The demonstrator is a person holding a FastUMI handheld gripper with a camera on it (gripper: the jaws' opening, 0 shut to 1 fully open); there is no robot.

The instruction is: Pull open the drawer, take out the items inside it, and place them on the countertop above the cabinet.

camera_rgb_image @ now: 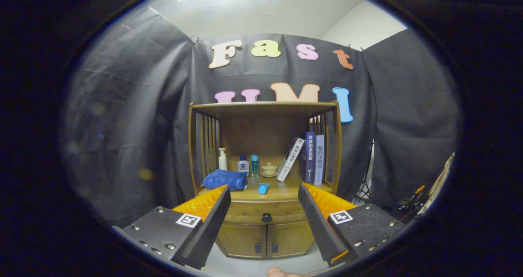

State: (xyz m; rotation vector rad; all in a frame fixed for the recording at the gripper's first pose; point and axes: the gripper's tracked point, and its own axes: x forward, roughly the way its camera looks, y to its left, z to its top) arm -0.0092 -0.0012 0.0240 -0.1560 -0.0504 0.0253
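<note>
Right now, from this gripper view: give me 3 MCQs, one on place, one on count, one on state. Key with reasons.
1. Where does the blue towel lie?
A. on the countertop, at its left
B. inside the drawer
C. on the floor

2. How many books stand at the right of the countertop?
A. one
B. three
C. six

3. What state is the drawer in?
A. pulled out fully
B. closed
C. removed

Key: 1 A, the towel sits beside the bottles, beyond the left finger. 2 B, one leaning book and two upright ones. 3 B, the drawer front is flush, its knob between the fingers of the open gripper, untouched.
</note>
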